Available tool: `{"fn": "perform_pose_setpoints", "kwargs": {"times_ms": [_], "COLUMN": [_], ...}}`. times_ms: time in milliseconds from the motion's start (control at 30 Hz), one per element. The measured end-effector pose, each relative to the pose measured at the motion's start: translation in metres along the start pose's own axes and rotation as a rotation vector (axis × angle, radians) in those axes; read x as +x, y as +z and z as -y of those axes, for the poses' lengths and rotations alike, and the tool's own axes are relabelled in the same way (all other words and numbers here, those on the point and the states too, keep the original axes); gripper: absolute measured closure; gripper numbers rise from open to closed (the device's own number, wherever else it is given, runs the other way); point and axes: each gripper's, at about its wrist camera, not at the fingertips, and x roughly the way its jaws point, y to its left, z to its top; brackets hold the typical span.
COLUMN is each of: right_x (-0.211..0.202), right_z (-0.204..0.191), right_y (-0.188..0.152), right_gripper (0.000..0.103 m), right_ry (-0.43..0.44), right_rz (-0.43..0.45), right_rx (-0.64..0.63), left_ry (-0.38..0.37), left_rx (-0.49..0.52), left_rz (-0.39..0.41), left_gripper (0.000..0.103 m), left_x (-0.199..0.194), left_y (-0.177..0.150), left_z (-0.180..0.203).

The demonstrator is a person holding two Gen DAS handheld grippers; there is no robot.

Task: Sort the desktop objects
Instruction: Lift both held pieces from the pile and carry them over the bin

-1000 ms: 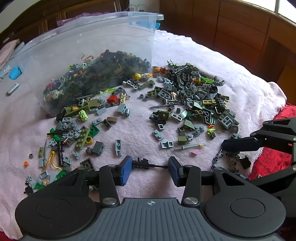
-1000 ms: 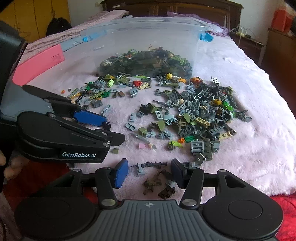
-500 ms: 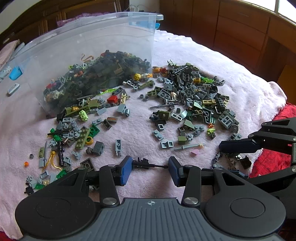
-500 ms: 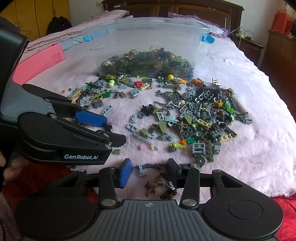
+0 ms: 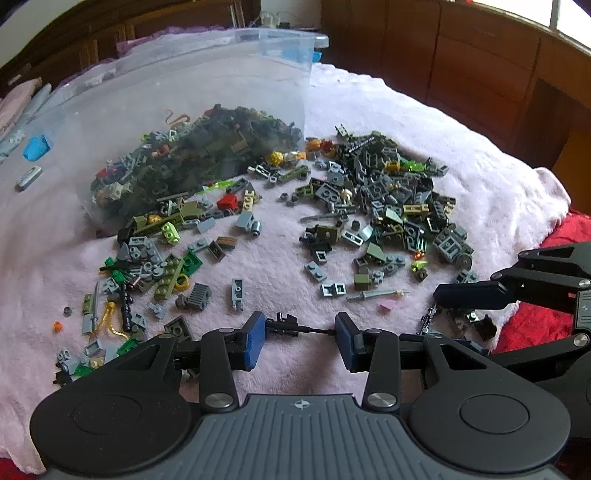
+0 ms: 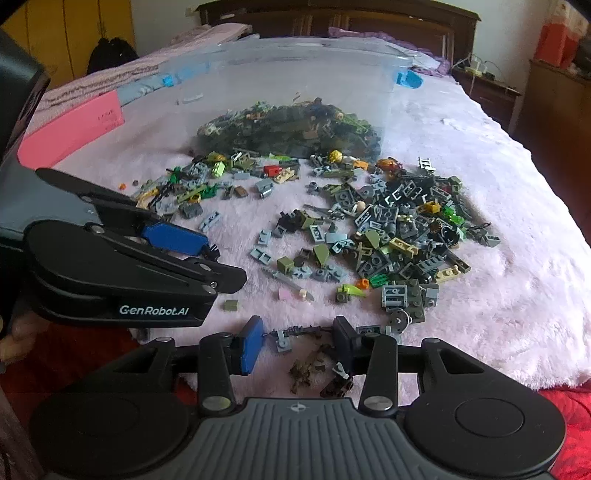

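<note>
1. Pink fleece blanket [image 5: 480,177] covers the bed; the clear bin [image 5: 184,110], upper left, already holds many bricks.
2. Your left gripper [image 5: 300,334], bottom centre, clamps a thin black toy gun [image 5: 291,325].
3. Your right gripper [image 6: 297,338] pinches a dark gun piece [image 6: 300,331] end to end.
4. The loose brick pile [image 5: 388,214], right of centre, is still unsorted.

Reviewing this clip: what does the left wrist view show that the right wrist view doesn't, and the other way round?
Only the left wrist view: the left hand-held gripper shut on a black toy gun, and a window at top right.
Only the right wrist view: a grey toy gun spanning the right hand-held gripper pad to pad, and a pink card at left.
Both: the clear bin, loose bricks spread on the pale blanket, including a red brick.
</note>
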Motion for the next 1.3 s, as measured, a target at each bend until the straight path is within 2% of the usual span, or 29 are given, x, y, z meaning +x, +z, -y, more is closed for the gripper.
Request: {"fn": "perform_pose_setpoints", "kwargs": {"times_ms": [567,1300], "right_x": [-0.016,-0.031], "right_z": [-0.006,-0.012], "right_y": [0.011,0.031], "right_gripper": [0.059,0.059], "right_ry": [-0.003,-0.027], "right_rz": [0.047,0.089], "right_rx": [-0.017,-0.050], "left_ry": [0.018,0.045], "left_rx": [0.003,-0.086], "left_rz": [0.061,0.122], "left_gripper": [0.061,0.061], "left_x": [-0.028,-0.050], "left_y": [0.006,0.018], "left_z": [-0.003,-0.026]}}
